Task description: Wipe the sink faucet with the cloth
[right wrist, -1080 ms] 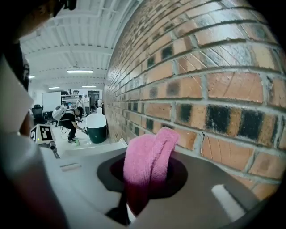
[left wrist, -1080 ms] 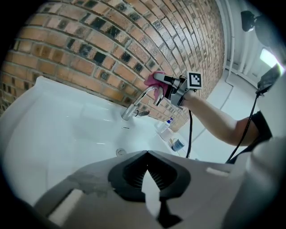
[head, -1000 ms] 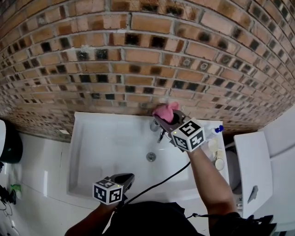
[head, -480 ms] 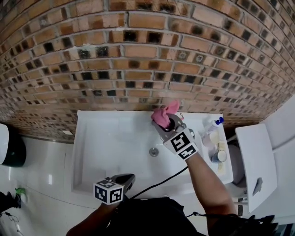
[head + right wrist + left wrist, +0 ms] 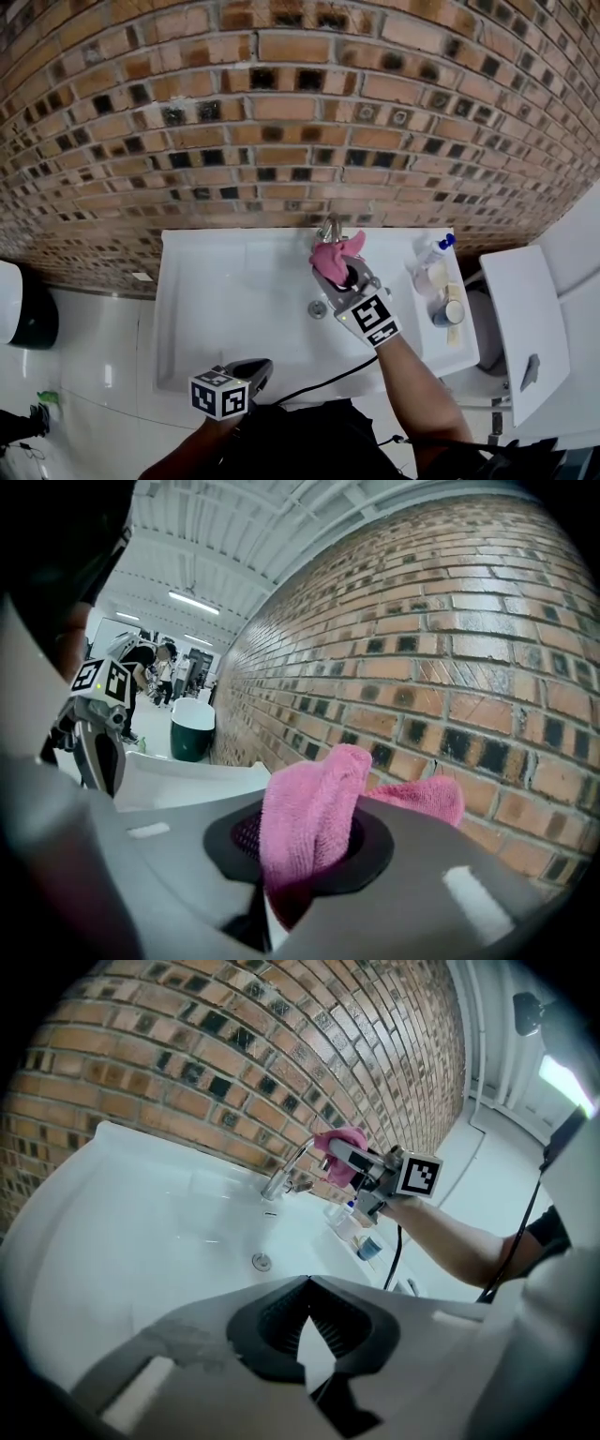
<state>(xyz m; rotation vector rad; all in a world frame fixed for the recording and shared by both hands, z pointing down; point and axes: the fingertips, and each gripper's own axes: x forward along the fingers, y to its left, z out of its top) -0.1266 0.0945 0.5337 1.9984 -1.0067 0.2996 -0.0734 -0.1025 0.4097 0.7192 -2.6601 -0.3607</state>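
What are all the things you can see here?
brick wall: one, red-brown, behind the sink
sink: one, white, under the wall
faucet: one, silver, sink's back edge
drain: one, metal, in the basin
cloth: one, pink, beside the faucet
spray bottle: one, blue top, sink's right ledge
bin: one, dark green, far left
right gripper: one, grey, jaws shut on the cloth
left gripper: one, grey, jaws together, empty

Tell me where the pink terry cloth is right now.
In the head view the pink terry cloth sits right of centre, clamped in the right gripper, just in front of the chrome faucet at the back of the white sink.
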